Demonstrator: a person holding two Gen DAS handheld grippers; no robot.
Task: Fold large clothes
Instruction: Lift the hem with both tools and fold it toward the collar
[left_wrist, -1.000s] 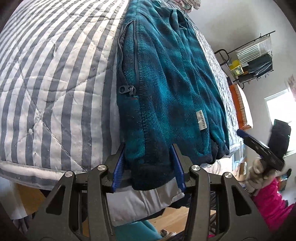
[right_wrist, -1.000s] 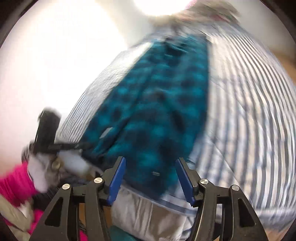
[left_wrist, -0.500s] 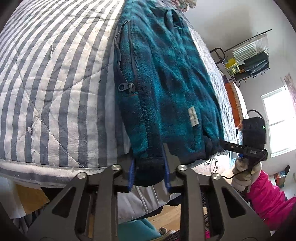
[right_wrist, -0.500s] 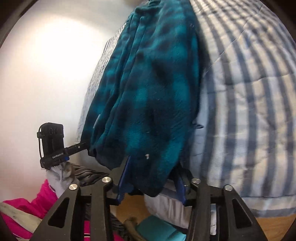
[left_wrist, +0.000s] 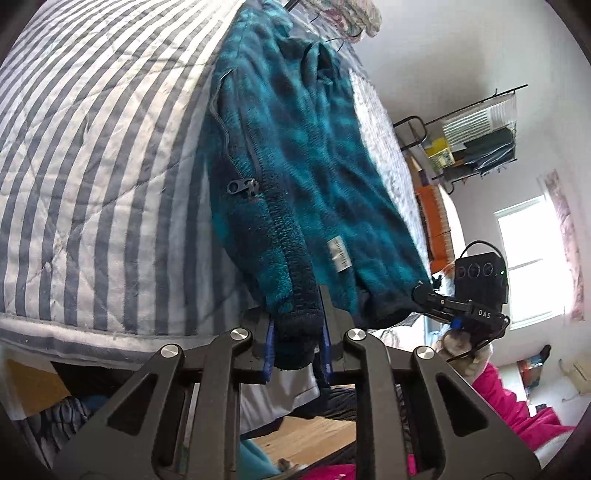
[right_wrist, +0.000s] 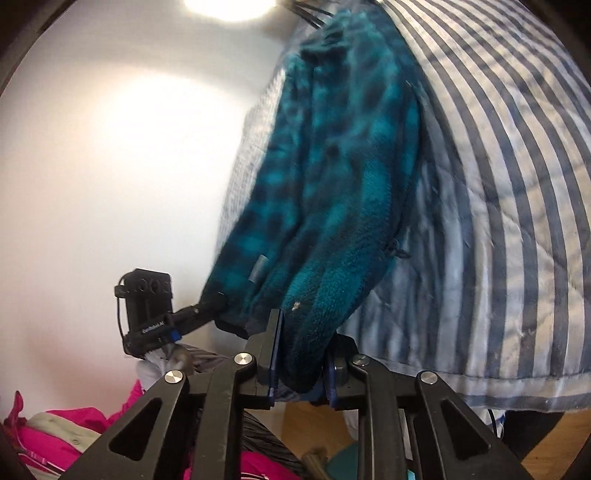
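At the near hem of the teal plaid fleece jacket (left_wrist: 295, 177), where it overhangs the edge of the striped quilt (left_wrist: 92, 155), the left gripper (left_wrist: 297, 354) has just been closing its blue pads onto the dark hem band, and they now pinch that corner with the fleece bunched between them; a second ago the same jaws stood wide on either side of the hem without pressing it. At the other hem corner the right gripper (right_wrist: 301, 365) has likewise been closing, and its jaws are now clamped narrow on a thick fold of the jacket (right_wrist: 332, 192), where earlier they were spread open short of the cloth; from the left wrist view its fingertips (left_wrist: 421, 293) can be seen biting the far corner. With both hem corners held, the jacket looks ready to be lifted and carried up toward its collar for a crosswise fold, though no fold has begun; the rest of the garment lies lengthwise on the quilt, its zipper pull (left_wrist: 240, 185) at the edge nearer the striped expanse and a small white label (left_wrist: 339, 254) near the hem. The collar end runs out of sharp view at the far side of the quilt; the sleeves cannot be made out; the right wrist view is smeared with blur, so the right pad's contact is partly hidden behind the fleece; a pink garment (right_wrist: 55, 435) below the hem is cut off.
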